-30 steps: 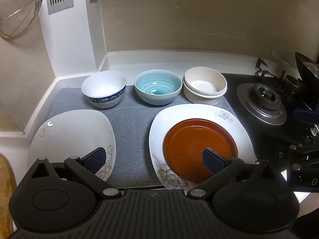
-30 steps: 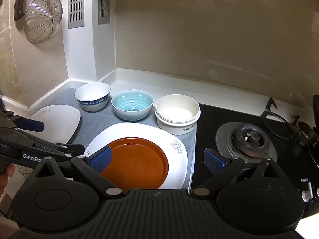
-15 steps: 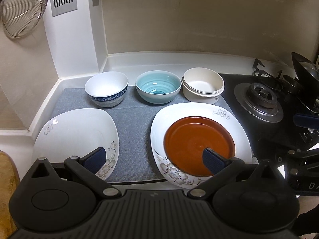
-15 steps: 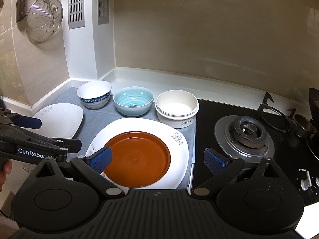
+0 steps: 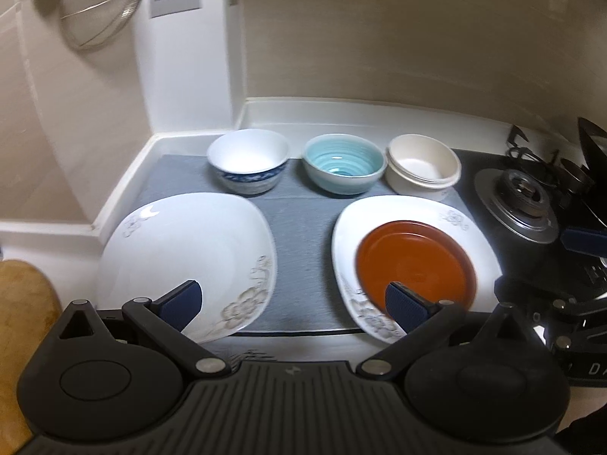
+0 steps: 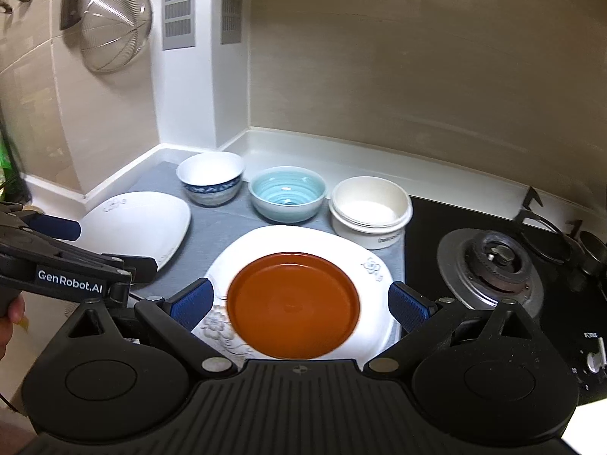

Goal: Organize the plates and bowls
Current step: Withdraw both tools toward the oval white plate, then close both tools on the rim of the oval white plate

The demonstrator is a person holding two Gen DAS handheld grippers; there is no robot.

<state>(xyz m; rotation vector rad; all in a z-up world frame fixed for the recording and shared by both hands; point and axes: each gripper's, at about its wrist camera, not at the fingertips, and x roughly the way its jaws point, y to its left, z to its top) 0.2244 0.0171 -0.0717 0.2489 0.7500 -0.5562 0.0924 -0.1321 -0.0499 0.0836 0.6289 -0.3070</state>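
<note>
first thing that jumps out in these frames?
The orange plate stacked on a white floral plate, front centre of the grey mat. Behind it, a row of three bowls: blue-patterned, teal, cream. Both claws, left and right, hang open, holding nothing.

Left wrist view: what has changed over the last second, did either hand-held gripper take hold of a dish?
No. Both the left hand-held gripper and the right hand-held gripper are open and empty, as before; both views have drawn back and risen a little. The orange plate stays on the right white plate. The left white plate and the three bowls have not moved.
</note>
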